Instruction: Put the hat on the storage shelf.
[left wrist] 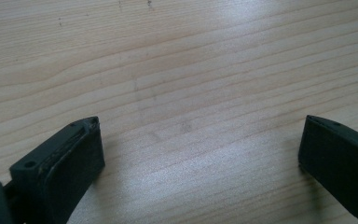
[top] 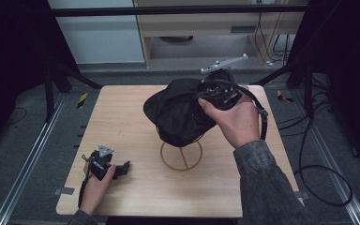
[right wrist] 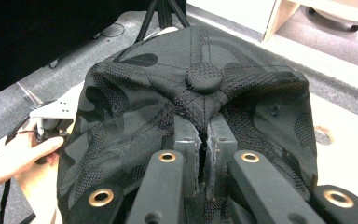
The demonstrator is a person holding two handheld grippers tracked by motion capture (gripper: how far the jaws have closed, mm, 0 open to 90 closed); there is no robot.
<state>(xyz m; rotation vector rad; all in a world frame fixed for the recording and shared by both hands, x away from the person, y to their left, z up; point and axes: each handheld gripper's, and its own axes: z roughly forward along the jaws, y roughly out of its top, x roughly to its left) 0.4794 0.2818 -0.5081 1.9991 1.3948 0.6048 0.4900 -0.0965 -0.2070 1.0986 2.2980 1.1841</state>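
- Right gripper [right wrist: 204,154]: fingers pinched shut on black cap [top: 180,112] fabric, over wire stand [top: 182,154].
- Left gripper [left wrist: 200,154], worktop's [top: 136,187] 7 o'clock: fingers wide apart, empty.
- Risk: tugging could tip the unsteadied stand.

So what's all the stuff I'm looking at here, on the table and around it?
cap: one, black with a top button, sitting on the stand at the table's middle, pinched by the right tongs
wire stand: one, gold, ring base on the table under the cap
table: one, light wood
cables: several, black, on the grey floor to the right
cabinet: one, pale wood, behind the table
left tongs: black, open, resting low on the table's near left corner, in the left hand
right tongs: black, shut on the cap, in the right hand
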